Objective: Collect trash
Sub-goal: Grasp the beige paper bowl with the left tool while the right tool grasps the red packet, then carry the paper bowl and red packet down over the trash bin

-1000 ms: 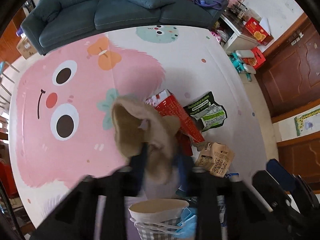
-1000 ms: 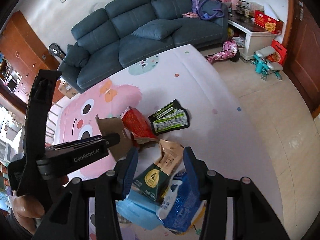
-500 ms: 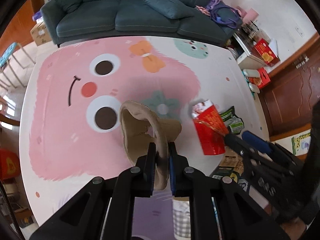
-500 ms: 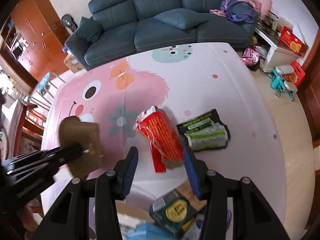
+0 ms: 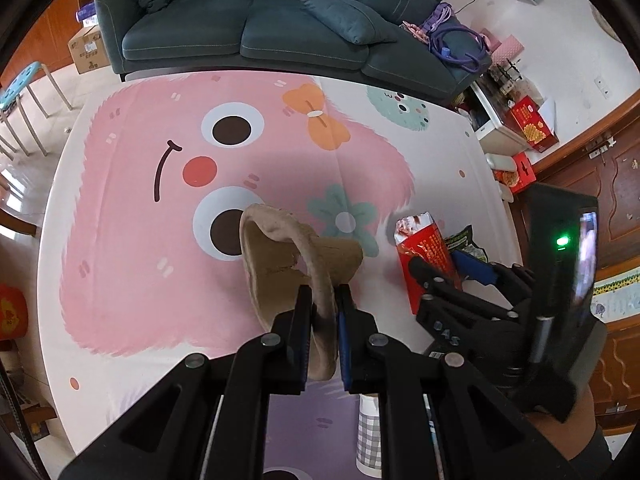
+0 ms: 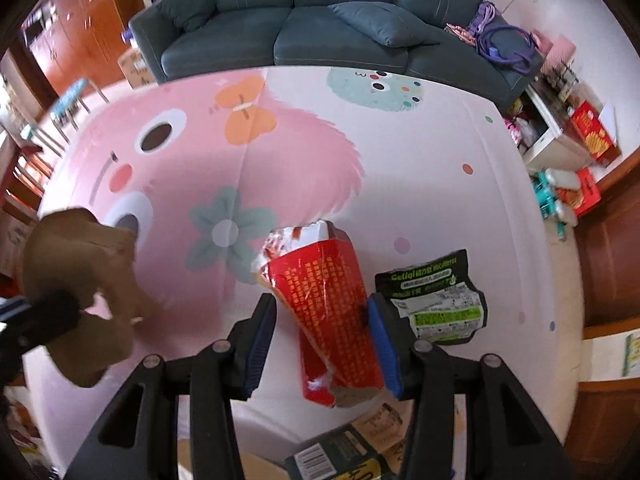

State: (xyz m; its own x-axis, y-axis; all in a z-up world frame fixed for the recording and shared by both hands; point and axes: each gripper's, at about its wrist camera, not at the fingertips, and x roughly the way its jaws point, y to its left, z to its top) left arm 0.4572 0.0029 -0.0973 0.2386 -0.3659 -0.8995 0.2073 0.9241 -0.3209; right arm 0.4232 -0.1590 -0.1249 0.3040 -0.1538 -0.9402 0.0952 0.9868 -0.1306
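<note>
My left gripper (image 5: 323, 300) is shut on a crumpled brown paper bag (image 5: 288, 256) and holds it above the pink cartoon mat (image 5: 132, 248). The bag also shows at the left of the right wrist view (image 6: 76, 280). My right gripper (image 6: 322, 316) is open, its jaws either side of a red snack box (image 6: 328, 312) that lies on the mat. A black and green snack pouch (image 6: 436, 300) lies just right of the box. In the left wrist view the right gripper (image 5: 448, 268) sits over the red box (image 5: 424, 256).
A dark teal sofa (image 5: 260, 28) stands at the mat's far edge. A white cabinet with red boxes (image 5: 516, 120) and wooden doors (image 5: 616, 184) are at the right. A checked cup (image 5: 370, 436) and more packaging (image 6: 340, 456) lie near me. A blue stool (image 5: 24, 92) stands at the left.
My left gripper has carried the brown bag up and to the left, away from the trash pile. My right gripper has moved forward over the red box, jaws still open.
</note>
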